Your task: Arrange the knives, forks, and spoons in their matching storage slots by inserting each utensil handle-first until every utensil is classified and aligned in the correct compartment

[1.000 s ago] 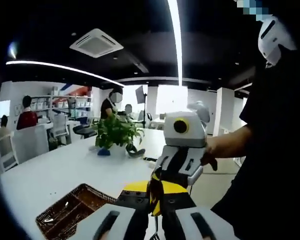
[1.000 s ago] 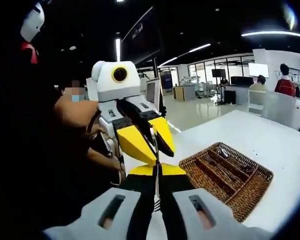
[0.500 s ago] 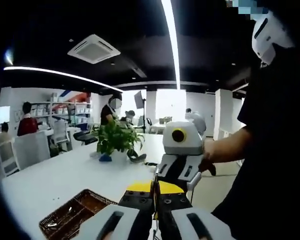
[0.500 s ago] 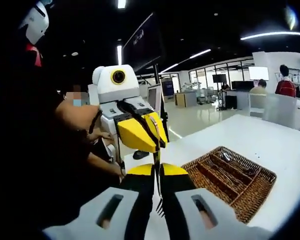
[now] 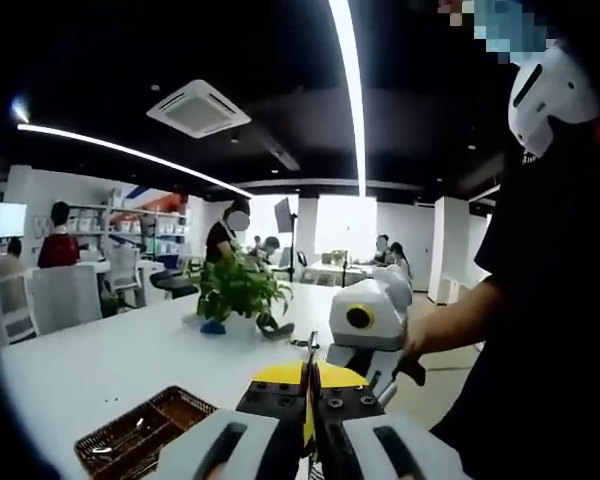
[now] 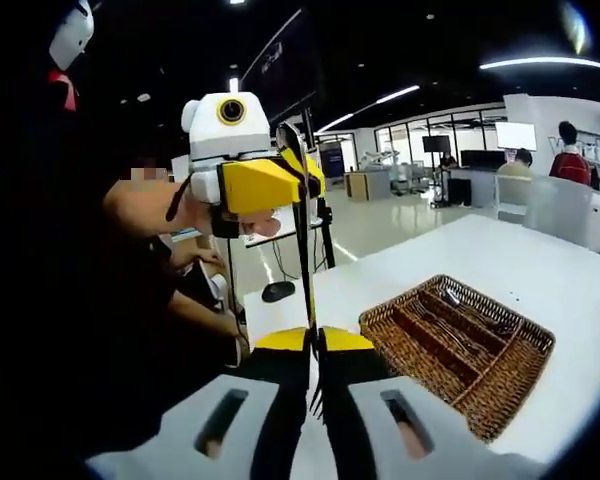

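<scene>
Gripping 1 fork (image 6: 303, 250) between them, both tongs, right (image 6: 315, 350) and left (image 6: 298, 170), stay clenched above the white bench (image 6: 480, 260) beside the wicker tray (image 6: 458, 340).

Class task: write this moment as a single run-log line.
left gripper: shut on utensil | right gripper: shut on same utensil | wicker tray: on white table, apart from both grippers

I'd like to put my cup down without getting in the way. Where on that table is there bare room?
The white table is bare between the wicker tray and the potted plant. In the right gripper view it is also bare beyond the tray. It is crowded near the two claws, which hold one utensil together.
</scene>
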